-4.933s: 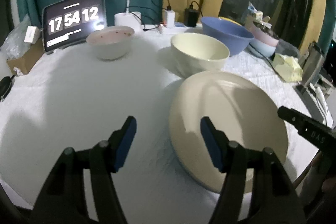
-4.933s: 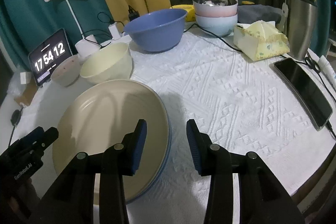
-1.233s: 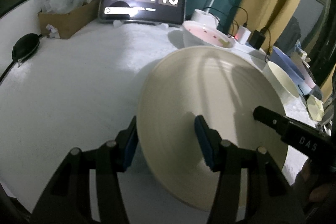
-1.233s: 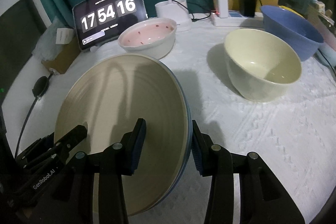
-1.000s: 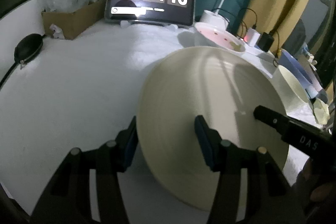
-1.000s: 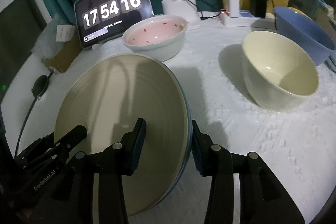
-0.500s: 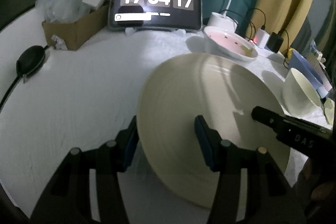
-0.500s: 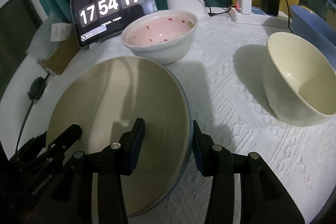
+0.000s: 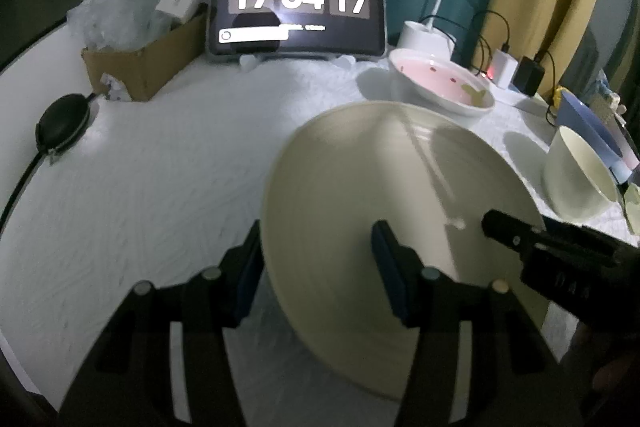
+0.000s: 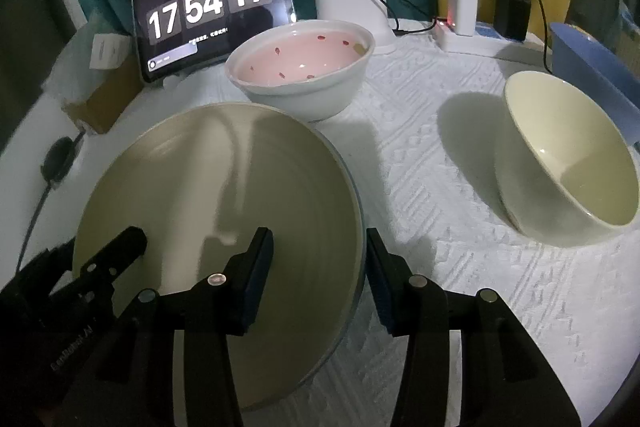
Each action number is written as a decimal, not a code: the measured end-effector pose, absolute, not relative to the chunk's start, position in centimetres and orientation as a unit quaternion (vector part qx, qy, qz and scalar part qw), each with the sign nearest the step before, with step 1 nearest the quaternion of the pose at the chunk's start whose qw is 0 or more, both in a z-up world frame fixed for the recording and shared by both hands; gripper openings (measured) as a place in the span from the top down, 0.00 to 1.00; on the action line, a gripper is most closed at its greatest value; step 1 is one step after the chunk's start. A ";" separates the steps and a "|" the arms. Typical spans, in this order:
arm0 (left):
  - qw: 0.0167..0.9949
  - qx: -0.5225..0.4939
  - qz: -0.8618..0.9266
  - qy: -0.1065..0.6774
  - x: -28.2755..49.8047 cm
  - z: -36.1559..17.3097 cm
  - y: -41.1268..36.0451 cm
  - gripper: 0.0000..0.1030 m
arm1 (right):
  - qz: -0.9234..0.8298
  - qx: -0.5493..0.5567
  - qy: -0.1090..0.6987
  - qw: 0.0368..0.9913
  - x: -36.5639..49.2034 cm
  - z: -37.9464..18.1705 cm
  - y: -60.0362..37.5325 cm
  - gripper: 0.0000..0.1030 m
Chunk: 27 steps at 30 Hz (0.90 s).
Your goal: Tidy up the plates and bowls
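Fingers (image 9: 386,269) of the left gripper (image 9: 316,267) are straddling the plate's (image 9: 360,187) left rim, while the right gripper (image 10: 318,267) is pinching the opposite edge, so both are gripping the plate to share its width and keep it level. It is hovering tilted just above the counter (image 10: 440,227), near the pink bowl (image 10: 300,67) and cream bowl (image 10: 568,163).
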<state>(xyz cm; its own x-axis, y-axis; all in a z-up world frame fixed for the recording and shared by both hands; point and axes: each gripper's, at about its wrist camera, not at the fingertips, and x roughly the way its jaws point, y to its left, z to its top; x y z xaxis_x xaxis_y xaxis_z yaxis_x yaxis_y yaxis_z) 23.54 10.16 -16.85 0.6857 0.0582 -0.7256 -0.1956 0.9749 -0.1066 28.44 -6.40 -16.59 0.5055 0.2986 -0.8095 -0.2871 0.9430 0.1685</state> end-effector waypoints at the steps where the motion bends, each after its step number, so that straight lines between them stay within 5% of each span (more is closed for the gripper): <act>1: 0.914 -0.091 0.069 0.389 23.4 -16.8 10.2 0.47 | 0.169 0.003 0.469 0.867 28.3 -16.6 -6.4 0.53; 27: 0.934 -0.082 0.056 0.344 19.0 -13.1 6.9 0.45 | 0.145 -0.007 0.426 0.893 23.4 -12.9 -9.8 0.53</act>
<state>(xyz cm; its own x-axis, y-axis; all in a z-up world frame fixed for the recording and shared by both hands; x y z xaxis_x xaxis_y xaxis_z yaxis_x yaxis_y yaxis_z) 19.00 6.94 -13.08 0.7573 0.0479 -0.6513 -0.1602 0.9805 -0.1142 23.35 -9.80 -12.86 0.5947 0.2530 -0.7631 -0.2655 0.9578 0.1106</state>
